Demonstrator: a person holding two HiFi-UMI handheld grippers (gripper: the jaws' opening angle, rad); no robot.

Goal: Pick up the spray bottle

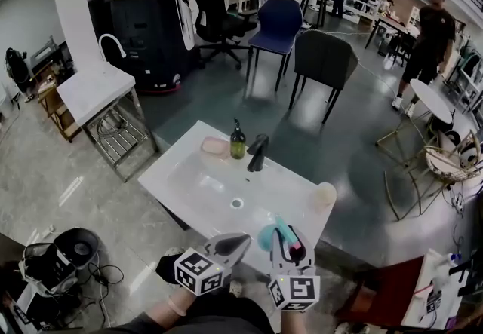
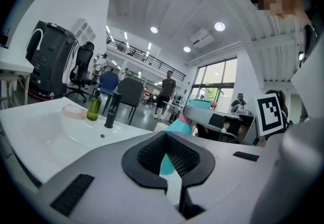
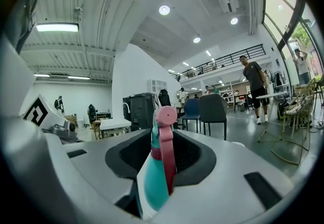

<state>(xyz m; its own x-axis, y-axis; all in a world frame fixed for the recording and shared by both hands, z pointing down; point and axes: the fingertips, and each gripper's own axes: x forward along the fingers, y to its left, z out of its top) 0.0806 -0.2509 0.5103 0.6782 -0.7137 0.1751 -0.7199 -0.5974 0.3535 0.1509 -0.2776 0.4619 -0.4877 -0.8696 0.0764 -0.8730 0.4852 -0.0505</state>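
Well, spray bottle (image 1: 272, 237): was clamped in right gripper (image 1: 287, 246), seemingly lifted off the counter (image 1: 198, 174).
left gripper (image 1: 241, 239): was seen closed, empty.
Pick-up: judged done.

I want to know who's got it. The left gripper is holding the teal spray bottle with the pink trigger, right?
Not the left. The right gripper holds the teal spray bottle with the pink trigger; the right gripper view shows it between the jaws. The left gripper has nothing in its closed jaws.
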